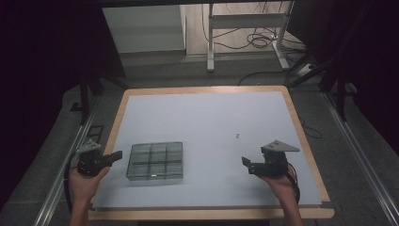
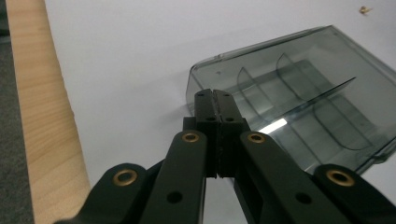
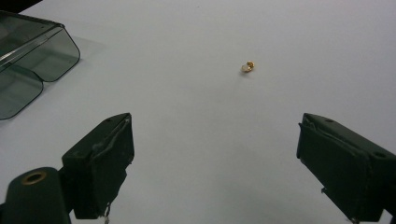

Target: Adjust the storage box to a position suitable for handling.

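A clear smoky plastic organizer box (image 1: 155,161) with several compartments lies on the white table sheet (image 1: 207,117) at the near left; in the left gripper view the box (image 2: 299,102) sits just beyond my jaws. My left gripper (image 1: 117,154) is shut with nothing between its pads, its tip (image 2: 215,95) right at the box's left wall. A tiny gold ring-like piece (image 1: 238,135) lies loose on the sheet, and it shows as a small gold piece (image 3: 248,67) ahead of my right gripper (image 3: 215,140). The right gripper (image 1: 245,161) stands wide open and empty, low over the sheet.
The table has a wooden rim (image 1: 117,117) around the white sheet. Metal rails (image 1: 66,174) run along both sides on the grey floor. A white desk frame (image 1: 244,28) and loose cables (image 1: 259,40) stand beyond the far edge.
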